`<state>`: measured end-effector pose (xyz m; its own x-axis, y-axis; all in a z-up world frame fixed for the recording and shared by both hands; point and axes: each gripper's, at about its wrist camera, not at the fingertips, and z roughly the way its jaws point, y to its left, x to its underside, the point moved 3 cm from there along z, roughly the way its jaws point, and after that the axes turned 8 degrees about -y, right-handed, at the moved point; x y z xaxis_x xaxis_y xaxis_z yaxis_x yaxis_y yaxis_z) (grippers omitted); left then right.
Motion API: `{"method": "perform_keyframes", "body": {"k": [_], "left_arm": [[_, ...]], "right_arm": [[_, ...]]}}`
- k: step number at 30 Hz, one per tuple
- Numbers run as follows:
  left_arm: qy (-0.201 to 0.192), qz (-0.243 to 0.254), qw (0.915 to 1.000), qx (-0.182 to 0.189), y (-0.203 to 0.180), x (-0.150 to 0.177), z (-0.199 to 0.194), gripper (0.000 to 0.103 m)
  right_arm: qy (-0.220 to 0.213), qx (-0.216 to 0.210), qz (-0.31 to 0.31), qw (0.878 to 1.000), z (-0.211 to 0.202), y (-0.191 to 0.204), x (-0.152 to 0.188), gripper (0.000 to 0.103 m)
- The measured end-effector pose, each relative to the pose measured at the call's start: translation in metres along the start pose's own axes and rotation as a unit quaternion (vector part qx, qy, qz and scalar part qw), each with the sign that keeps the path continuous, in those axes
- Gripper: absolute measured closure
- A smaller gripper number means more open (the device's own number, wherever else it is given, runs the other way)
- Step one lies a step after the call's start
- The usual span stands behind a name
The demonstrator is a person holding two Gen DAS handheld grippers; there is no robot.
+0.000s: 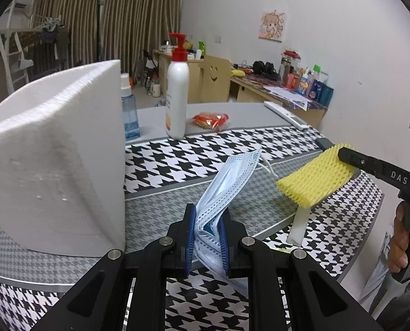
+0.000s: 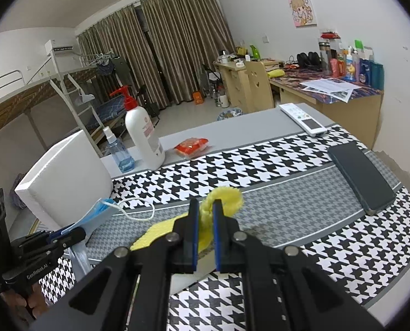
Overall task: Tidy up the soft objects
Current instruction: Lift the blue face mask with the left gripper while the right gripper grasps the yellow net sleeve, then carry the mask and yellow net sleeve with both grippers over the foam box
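Observation:
A folded light-blue face mask (image 1: 229, 182) is pinched between the blue pads of my left gripper (image 1: 207, 220), which is shut on it above the houndstooth table mat (image 1: 177, 154). The mask's ear loop (image 2: 138, 207) hangs loose. My right gripper (image 2: 205, 212) is shut on a yellow foam net sleeve (image 2: 227, 197), held clear of the mat. From the left wrist view the sleeve (image 1: 315, 179) hangs from the right gripper (image 1: 342, 154) at the right. From the right wrist view the left gripper (image 2: 67, 234) and the mask (image 2: 97, 212) are at the lower left.
A big white foam block (image 1: 53, 160) stands on the left. Behind it are a spray bottle (image 2: 119, 151), a white pump bottle (image 2: 144, 135) and a red snack packet (image 2: 191, 146). A dark phone (image 2: 362, 176) and a white remote (image 2: 304, 118) lie right. A white strip (image 1: 298, 226) sits under the sleeve.

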<state>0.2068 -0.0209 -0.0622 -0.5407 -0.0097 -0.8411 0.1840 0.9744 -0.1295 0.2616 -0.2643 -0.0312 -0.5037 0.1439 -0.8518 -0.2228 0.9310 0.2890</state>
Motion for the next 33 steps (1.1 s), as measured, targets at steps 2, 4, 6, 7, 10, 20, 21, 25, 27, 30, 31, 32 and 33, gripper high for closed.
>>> {"method": "perform_keyframes", "body": {"k": [2,4,6,7,10,20,21,25,27,30,31,32,33], "left_arm": [[-0.005,0.0,1.0,-0.002,0.001,-0.001,-0.004,0.086],[-0.01,0.003,0.9999,-0.003,0.001,-0.003,-0.008,0.086],[-0.014,0.004,0.9999,-0.005,0.002,-0.005,-0.012,0.086],[-0.017,0.005,0.9998,-0.006,0.002,-0.006,-0.014,0.086],[-0.025,0.005,0.9996,-0.011,0.004,-0.008,-0.02,0.086],[-0.048,0.011,0.9985,-0.024,0.008,-0.016,-0.036,0.086],[-0.051,0.011,0.9983,-0.026,0.008,-0.017,-0.039,0.086],[-0.061,0.016,0.9976,-0.029,0.008,-0.021,-0.046,0.086],[-0.065,0.018,0.9972,-0.031,0.009,-0.024,-0.048,0.086],[-0.072,0.018,0.9967,-0.033,0.009,-0.03,-0.052,0.086],[-0.073,0.018,0.9966,-0.033,0.01,-0.031,-0.053,0.086],[-0.075,0.018,0.9965,-0.034,0.01,-0.032,-0.053,0.086],[-0.076,0.018,0.9963,-0.035,0.011,-0.032,-0.054,0.086]], "right_arm": [[-0.003,-0.001,-0.003,1.0,-0.002,0.003,-0.001,0.091],[-0.006,-0.003,-0.005,1.0,-0.004,0.005,-0.002,0.091],[-0.01,-0.003,-0.005,1.0,-0.006,0.007,-0.003,0.091],[-0.012,-0.003,-0.005,1.0,-0.008,0.007,-0.003,0.091],[-0.017,-0.003,-0.007,1.0,-0.011,0.01,-0.005,0.091],[-0.031,-0.011,-0.019,0.999,-0.016,0.027,-0.008,0.091],[-0.033,-0.011,-0.02,0.999,-0.017,0.028,-0.009,0.091],[-0.043,-0.015,-0.023,0.999,-0.022,0.034,-0.014,0.091],[-0.05,-0.019,-0.026,0.998,-0.026,0.038,-0.017,0.091],[-0.057,-0.021,-0.032,0.998,-0.029,0.043,-0.02,0.091],[-0.059,-0.02,-0.035,0.997,-0.029,0.045,-0.02,0.091],[-0.06,-0.021,-0.037,0.997,-0.03,0.046,-0.021,0.091],[-0.061,-0.023,-0.036,0.997,-0.03,0.047,-0.021,0.091]]}}
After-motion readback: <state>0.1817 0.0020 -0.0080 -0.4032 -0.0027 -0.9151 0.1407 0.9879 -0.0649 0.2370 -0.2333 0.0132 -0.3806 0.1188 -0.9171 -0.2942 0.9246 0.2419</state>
